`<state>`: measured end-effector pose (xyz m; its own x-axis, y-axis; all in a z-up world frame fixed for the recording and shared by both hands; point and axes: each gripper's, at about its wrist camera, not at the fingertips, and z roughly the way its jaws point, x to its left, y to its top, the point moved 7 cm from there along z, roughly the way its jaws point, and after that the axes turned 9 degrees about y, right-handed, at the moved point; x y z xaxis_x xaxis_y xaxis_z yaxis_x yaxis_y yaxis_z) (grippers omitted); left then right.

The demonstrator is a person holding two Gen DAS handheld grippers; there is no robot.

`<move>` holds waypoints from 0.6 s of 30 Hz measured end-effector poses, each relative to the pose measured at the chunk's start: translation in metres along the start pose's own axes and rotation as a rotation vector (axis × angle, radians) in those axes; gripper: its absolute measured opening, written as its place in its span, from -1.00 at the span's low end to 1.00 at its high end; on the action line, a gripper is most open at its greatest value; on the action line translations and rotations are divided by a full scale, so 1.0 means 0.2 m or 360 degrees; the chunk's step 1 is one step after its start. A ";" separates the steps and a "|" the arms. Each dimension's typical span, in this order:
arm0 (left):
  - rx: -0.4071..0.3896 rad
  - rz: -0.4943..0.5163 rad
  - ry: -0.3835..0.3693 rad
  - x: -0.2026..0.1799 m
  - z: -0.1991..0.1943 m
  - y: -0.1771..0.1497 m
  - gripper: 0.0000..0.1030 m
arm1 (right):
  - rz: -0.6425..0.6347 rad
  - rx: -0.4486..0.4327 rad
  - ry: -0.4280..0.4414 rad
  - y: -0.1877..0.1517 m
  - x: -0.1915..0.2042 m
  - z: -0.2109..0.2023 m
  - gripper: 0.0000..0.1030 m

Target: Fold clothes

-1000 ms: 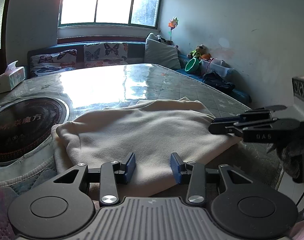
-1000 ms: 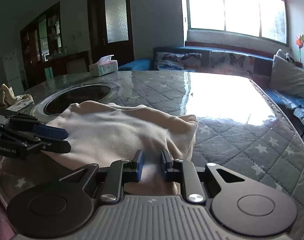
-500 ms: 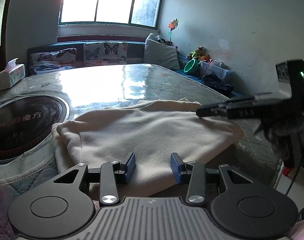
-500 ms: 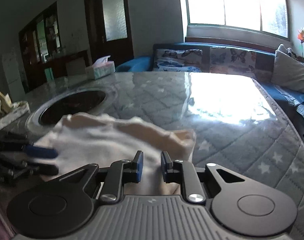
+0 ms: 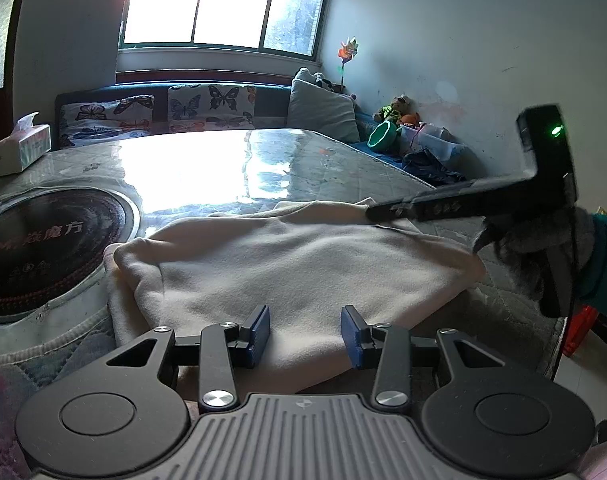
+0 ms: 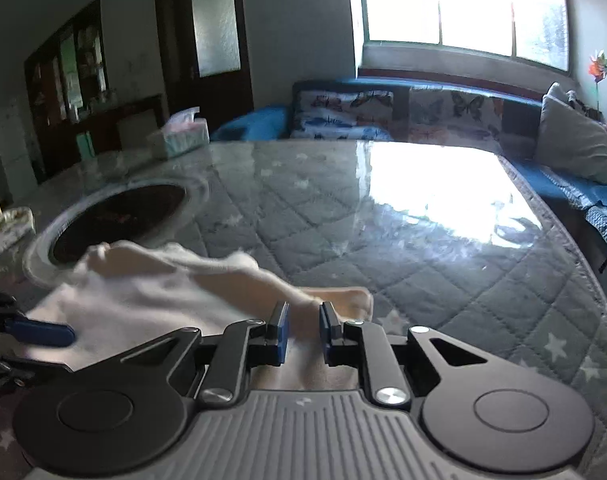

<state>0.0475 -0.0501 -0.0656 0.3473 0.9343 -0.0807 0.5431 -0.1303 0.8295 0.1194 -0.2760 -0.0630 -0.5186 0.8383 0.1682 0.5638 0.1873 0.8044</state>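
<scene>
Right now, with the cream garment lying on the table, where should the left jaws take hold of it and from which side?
Take the cream garment by its near hem, the thin flat edge lying straight ahead of the left gripper. Come in low from the table's near side. Its jaws stand open over that edge. The rounded fold at the left looks thicker, probably harder to pinch.

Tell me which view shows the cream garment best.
The left wrist view: the cream garment lies sharp and almost whole on the table, right claw at its far edge. The right wrist view shows it blurred, partly hidden behind that claw.
</scene>
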 end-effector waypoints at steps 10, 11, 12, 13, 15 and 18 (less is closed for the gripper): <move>-0.0009 -0.0139 0.0062 0.10 -0.07 0.00 -0.15 | -0.0091 -0.0046 0.0105 0.03 0.15 -0.09 -0.66; -0.0002 -0.0165 0.0068 0.12 -0.08 -0.01 -0.15 | -0.0109 -0.0040 0.0131 0.02 0.19 -0.09 -0.65; 0.0004 -0.0191 0.0072 0.14 -0.08 -0.02 -0.15 | -0.0128 -0.0035 0.0157 0.01 0.23 -0.10 -0.65; 0.0003 -0.0217 0.0070 0.16 -0.09 -0.03 -0.15 | -0.0145 -0.0029 0.0180 0.00 0.26 -0.10 -0.64; -0.0003 -0.0241 0.0083 0.17 -0.10 -0.04 -0.15 | -0.0171 -0.0005 0.0201 -0.03 0.31 -0.10 -0.62; -0.0010 -0.0271 0.0092 0.19 -0.13 -0.03 -0.15 | -0.0206 0.0022 0.0186 -0.08 0.34 -0.09 -0.52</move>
<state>0.0379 -0.0051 -0.0602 0.2062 0.9601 -0.1888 0.5857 0.0334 0.8098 0.0642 -0.2312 -0.0535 -0.6584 0.7415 0.1294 0.4957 0.2977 0.8159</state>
